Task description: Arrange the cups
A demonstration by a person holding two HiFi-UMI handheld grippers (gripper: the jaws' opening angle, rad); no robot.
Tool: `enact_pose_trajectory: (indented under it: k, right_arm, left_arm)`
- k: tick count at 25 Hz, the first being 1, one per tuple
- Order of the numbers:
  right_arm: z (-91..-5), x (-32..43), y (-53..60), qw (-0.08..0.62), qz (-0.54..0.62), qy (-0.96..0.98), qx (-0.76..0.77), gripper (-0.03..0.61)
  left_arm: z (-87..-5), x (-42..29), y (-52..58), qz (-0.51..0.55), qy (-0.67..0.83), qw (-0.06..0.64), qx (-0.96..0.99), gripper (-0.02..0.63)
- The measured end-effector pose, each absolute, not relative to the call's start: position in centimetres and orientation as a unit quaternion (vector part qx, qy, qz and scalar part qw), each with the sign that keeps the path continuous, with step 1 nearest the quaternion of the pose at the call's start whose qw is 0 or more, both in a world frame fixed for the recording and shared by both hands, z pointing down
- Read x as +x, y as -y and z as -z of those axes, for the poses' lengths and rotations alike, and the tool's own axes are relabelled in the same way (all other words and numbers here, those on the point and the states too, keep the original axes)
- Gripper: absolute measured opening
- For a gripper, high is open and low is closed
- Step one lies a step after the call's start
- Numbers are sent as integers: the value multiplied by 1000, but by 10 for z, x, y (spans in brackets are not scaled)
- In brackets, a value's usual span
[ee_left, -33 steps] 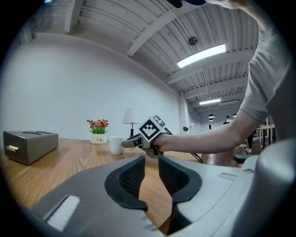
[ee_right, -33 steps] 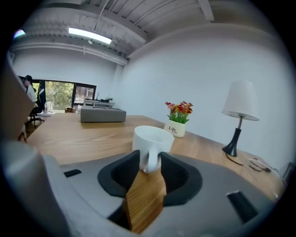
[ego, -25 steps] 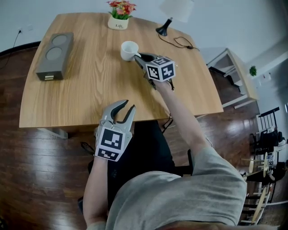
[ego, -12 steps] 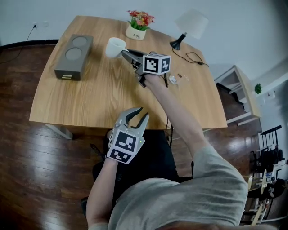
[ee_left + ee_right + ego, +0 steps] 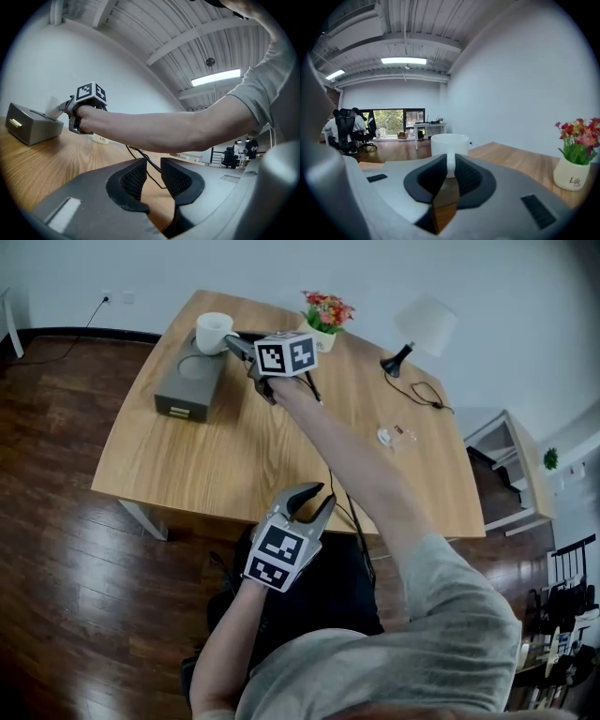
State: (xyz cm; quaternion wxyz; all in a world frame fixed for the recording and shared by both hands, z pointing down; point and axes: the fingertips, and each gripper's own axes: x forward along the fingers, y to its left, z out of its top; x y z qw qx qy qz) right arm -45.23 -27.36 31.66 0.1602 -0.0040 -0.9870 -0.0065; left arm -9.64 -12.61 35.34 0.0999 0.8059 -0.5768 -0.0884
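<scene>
White round cup [image 5: 214, 332], pinched in the right gripper [image 5: 234, 341], has reached the grey two-hole box [image 5: 187, 385], so it can probably go in. Left gripper [image 5: 309, 498] hangs slightly open, empty.

- The person wears a grey T-shirt [image 5: 403, 643] with short sleeves.
- The left gripper [image 5: 314, 495] and the right gripper [image 5: 234, 341] are grey, with curved jaws.
- The pads [image 5: 135, 178] inside the jaws are black and bumpy.
- Each gripper has a white cube [image 5: 286, 354] with black square marks.
</scene>
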Motion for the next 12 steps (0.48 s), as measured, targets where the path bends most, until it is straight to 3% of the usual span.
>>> enact_pose_trajectory:
  k: [8, 11, 12]
  right_arm:
    - [-329, -474, 286, 176, 18, 984, 9, 68]
    - [-339, -465, 291, 210, 29, 976, 39, 97]
    - [-341, -458, 290, 216, 23, 975, 41, 163]
  left_arm:
    - [-352, -99, 121, 101, 576, 104, 804, 86]
    - [-354, -100, 120, 95, 576, 100, 805, 86]
    - [-355, -100, 120, 94, 576, 100, 806, 86]
